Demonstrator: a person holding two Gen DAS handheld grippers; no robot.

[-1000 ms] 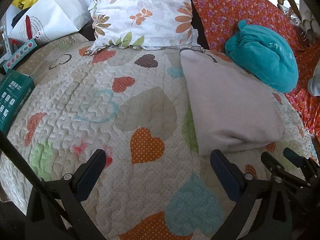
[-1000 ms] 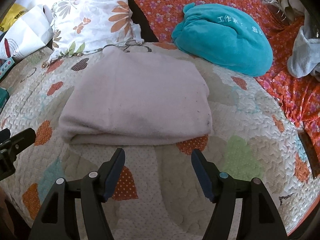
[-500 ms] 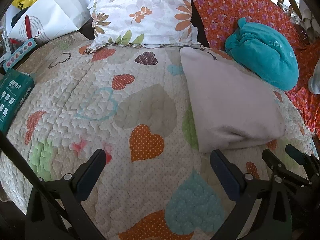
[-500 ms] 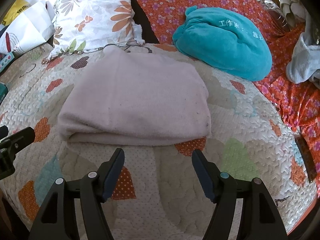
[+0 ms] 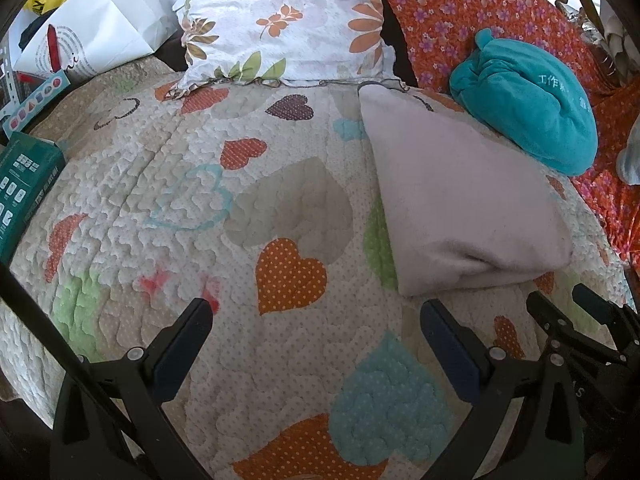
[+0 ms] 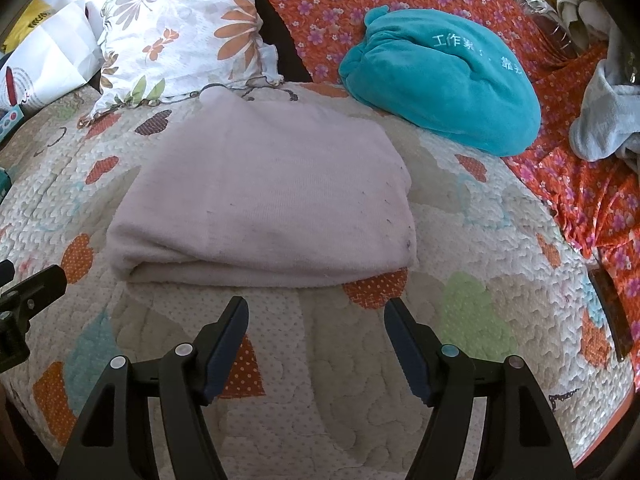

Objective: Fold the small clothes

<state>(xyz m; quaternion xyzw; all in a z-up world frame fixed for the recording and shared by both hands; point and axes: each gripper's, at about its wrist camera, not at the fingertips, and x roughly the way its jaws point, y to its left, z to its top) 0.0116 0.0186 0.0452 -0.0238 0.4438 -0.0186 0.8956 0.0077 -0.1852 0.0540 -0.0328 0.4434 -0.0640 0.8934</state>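
While both grippers, left (image 5: 316,332) and right (image 6: 316,330), hang open and empty, the folded cloth (image 6: 264,200) lies between a flowered pillow (image 6: 180,36) and a teal bundle (image 6: 440,80).

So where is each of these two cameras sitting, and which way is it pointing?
Left wrist view: on the left gripper, tilted down over the heart quilt; its open fingers show, with the right gripper alongside.
Right wrist view: on the right gripper, tilted down toward the folded pale cloth; its open fingers show, and a bit of the left gripper.
Shared: cloth, quilt, teal bundle, floral pillow.
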